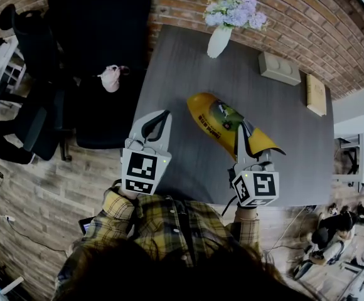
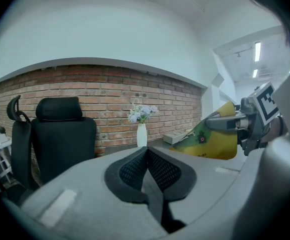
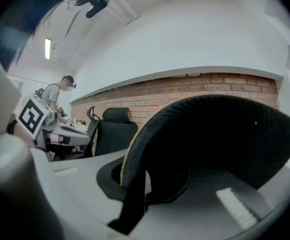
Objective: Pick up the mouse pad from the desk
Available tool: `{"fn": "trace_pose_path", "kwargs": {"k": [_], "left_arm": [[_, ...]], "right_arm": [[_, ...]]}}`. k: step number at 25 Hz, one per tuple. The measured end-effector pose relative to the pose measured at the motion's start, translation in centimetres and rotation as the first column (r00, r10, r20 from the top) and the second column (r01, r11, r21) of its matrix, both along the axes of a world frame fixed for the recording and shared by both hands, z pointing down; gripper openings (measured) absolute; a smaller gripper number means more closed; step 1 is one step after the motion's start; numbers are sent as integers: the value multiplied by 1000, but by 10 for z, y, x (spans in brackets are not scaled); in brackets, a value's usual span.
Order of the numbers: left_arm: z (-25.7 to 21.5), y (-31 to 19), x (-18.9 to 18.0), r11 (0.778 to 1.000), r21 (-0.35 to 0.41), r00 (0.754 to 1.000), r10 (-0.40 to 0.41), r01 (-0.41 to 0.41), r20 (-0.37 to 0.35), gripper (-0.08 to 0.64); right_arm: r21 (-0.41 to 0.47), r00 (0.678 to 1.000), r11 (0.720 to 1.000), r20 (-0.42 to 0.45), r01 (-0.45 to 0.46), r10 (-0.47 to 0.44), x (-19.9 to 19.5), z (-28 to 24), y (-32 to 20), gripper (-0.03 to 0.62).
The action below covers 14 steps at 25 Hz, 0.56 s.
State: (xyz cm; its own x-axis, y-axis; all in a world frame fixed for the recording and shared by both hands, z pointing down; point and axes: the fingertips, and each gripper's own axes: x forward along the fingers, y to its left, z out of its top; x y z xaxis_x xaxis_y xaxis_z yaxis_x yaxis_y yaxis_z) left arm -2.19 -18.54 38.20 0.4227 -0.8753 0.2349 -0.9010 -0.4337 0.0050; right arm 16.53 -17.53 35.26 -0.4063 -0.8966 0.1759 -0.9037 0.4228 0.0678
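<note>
The mouse pad (image 1: 218,119) is yellow on top with a printed picture and black underneath. It hangs curled above the grey desk (image 1: 295,143), with my right gripper (image 1: 241,130) shut on its near edge. In the right gripper view its black underside (image 3: 220,139) fills the frame, pinched at my right gripper (image 3: 134,186). My left gripper (image 1: 163,115) is shut and holds nothing, hovering by the desk's left edge, apart from the pad. From the left gripper view, the shut left gripper (image 2: 146,153) points at the brick wall, and the pad (image 2: 216,140) shows at the right.
A white vase of pale flowers (image 1: 220,37) stands at the desk's far edge. A white box (image 1: 279,68) and a tan book (image 1: 315,94) lie at the far right. Black office chairs (image 1: 100,36) stand left of the desk. A person (image 3: 60,91) stands in the distance.
</note>
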Motion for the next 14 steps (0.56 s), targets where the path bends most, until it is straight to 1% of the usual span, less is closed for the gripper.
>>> {"fn": "trace_pose_path", "kwargs": {"k": [14], "left_arm": [[1, 4, 0, 1000, -3, 1000, -2, 2, 6, -2]], "right_arm": [[-5, 1000, 1000, 3, 4, -4, 0, 2, 4, 14]]}}
